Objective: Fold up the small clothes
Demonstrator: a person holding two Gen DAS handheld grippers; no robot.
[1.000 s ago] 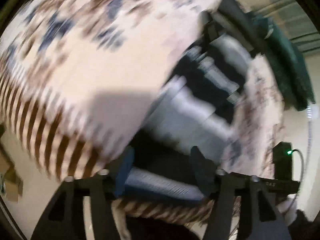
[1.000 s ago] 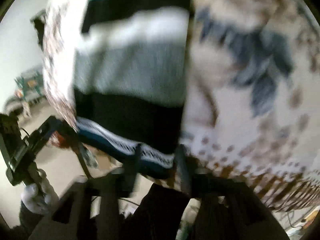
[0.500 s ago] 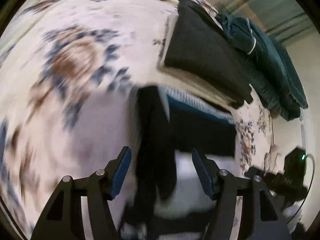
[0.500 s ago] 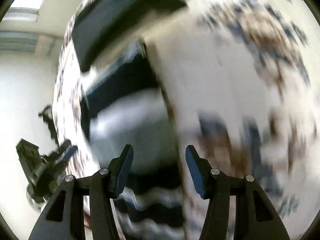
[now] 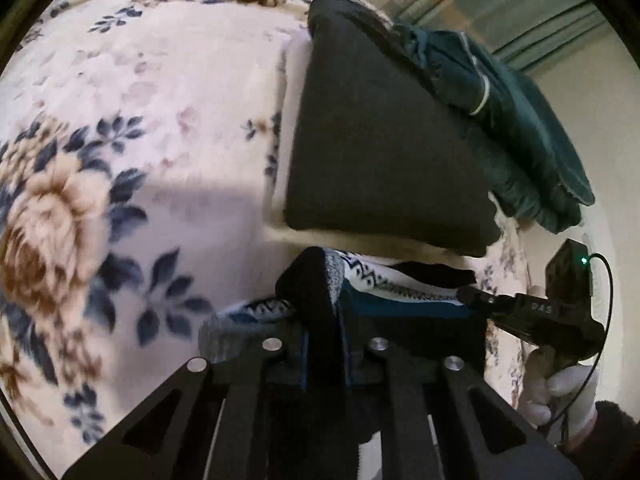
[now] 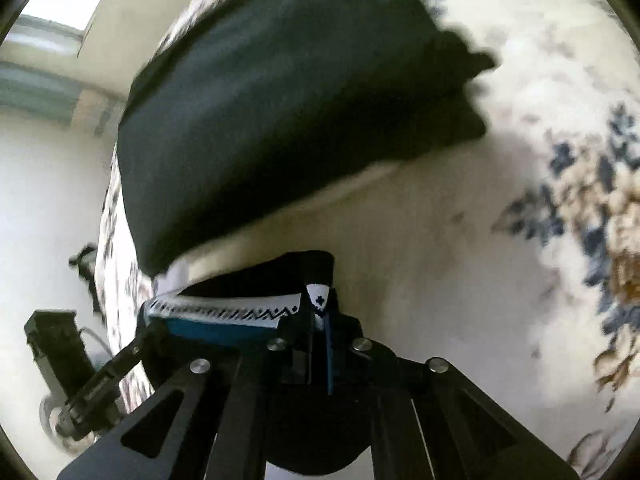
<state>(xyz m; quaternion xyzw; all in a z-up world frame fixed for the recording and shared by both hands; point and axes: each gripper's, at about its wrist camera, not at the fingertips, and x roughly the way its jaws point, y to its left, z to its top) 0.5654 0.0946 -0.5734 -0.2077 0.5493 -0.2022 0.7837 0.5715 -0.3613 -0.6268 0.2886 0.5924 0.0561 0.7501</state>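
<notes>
Patterned knit garment (image 5: 384, 292) lies on floral blanket (image 5: 120, 160), near edge bunched. Left gripper (image 5: 324, 312) and right gripper (image 6: 320, 300) each just clamped one corner (jaws narrow, cloth pinched), likely to carry edge over for fold. Folded dark garment (image 5: 380, 152) just beyond crowds landing spot; teal pile (image 5: 512, 120) behind.

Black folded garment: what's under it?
Under the black folded garment a thin cream layer shows along its edges, lying on the floral blanket. How far that layer runs beneath is covered. A teal garment lies behind it.
</notes>
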